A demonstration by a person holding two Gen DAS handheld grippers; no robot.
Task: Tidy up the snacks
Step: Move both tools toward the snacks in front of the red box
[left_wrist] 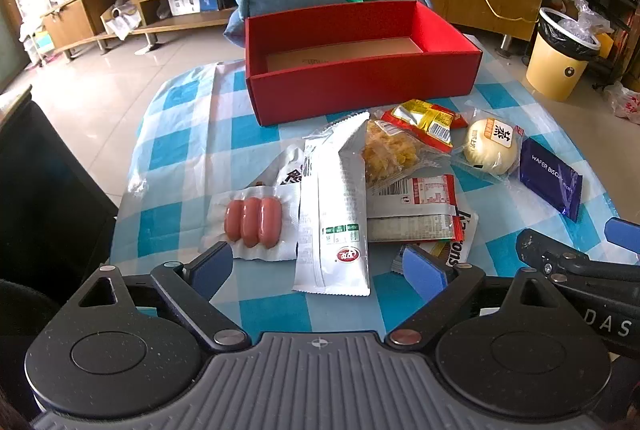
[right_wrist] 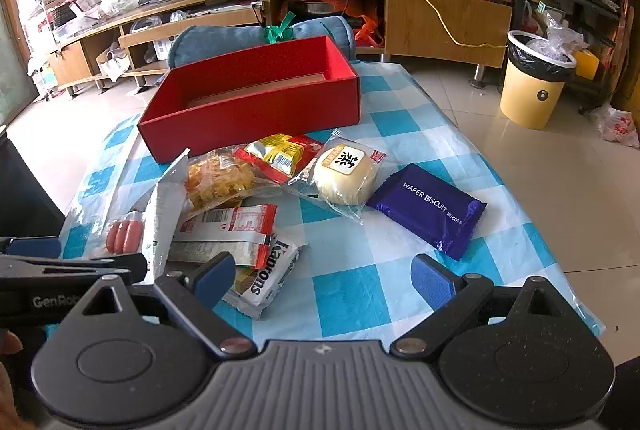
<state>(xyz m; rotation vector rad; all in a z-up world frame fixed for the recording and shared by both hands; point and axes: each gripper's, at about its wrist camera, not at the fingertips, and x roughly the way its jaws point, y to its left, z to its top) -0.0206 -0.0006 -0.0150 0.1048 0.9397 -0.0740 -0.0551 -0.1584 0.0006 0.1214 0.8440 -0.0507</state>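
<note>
Purple foil first: the flat packet [right_wrist: 427, 209] on your right reads "WAFER BISCUIT" in white capitals, lying alone on the blue-and-white checked cloth [right_wrist: 352, 294], just beside the wrapped round bun [right_wrist: 346, 177]. The bun's clear wrapper carries a cream label with a bold black character; smaller print there is too fine to read. Nearest your right gripper [right_wrist: 324, 280], a white pack [right_wrist: 264, 280] shows "Karons" in black letters, partly tucked under a red-and-silver barcode sachet [right_wrist: 230, 226]. The tall white pouch [left_wrist: 336, 213] stands out in the left wrist view with a red round logo near its lower end and green boxes above it; text is unreadable. Beside it lie three pink sausages [left_wrist: 253, 222] sealed in a clear pack. A clear bag of yellow crisps [left_wrist: 390, 155] and a red-and-yellow sachet [left_wrist: 426, 121] with a barcode sit behind. All snacks are piled in front of the red box [left_wrist: 360, 77], which is open-topped with a brown cardboard floor, at the cloth's far side. Your left gripper [left_wrist: 320, 268] is spread wide with only the pouch's lower end between its blue pads, not pressed. Your right gripper is released too, nothing between the pads
</note>
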